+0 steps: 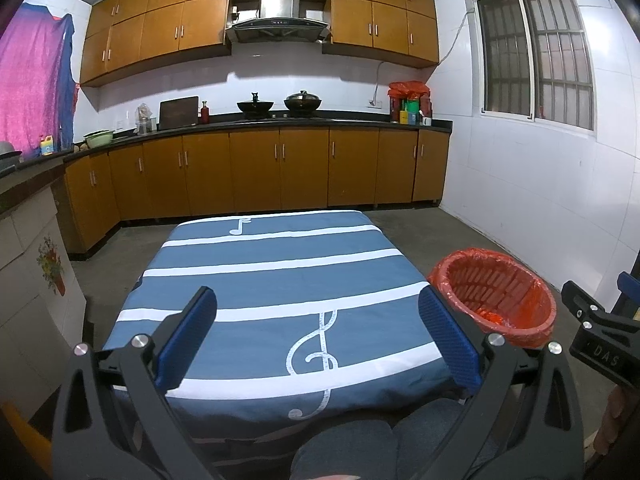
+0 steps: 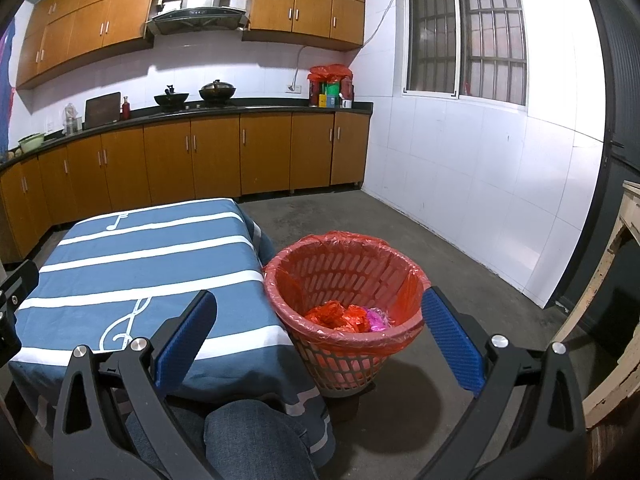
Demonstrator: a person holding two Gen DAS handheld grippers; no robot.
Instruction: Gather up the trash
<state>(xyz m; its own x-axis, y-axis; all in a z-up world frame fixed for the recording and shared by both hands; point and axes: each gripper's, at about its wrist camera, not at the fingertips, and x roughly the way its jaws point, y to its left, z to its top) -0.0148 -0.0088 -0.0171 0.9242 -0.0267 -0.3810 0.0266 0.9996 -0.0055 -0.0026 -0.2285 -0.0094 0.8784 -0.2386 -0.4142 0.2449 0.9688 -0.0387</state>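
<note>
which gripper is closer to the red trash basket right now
Right. The right gripper is open just above the trash basket beside the table, near its rim. The left gripper, also open, hangs over the striped tablecloth, basket off to its right.

L gripper [image 1: 318,338] & R gripper [image 2: 320,338] both held level, jaws spread wide, nothing between them.

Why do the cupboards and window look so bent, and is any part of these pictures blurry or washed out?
Left wrist view: the fisheye lens bows the upper cabinets and window, with dark corners; the tablecloth is sharp. Right wrist view: same curving; the white wall is bright, nearly washed out, while the trash basket casts a soft shadow on the floor.
</note>
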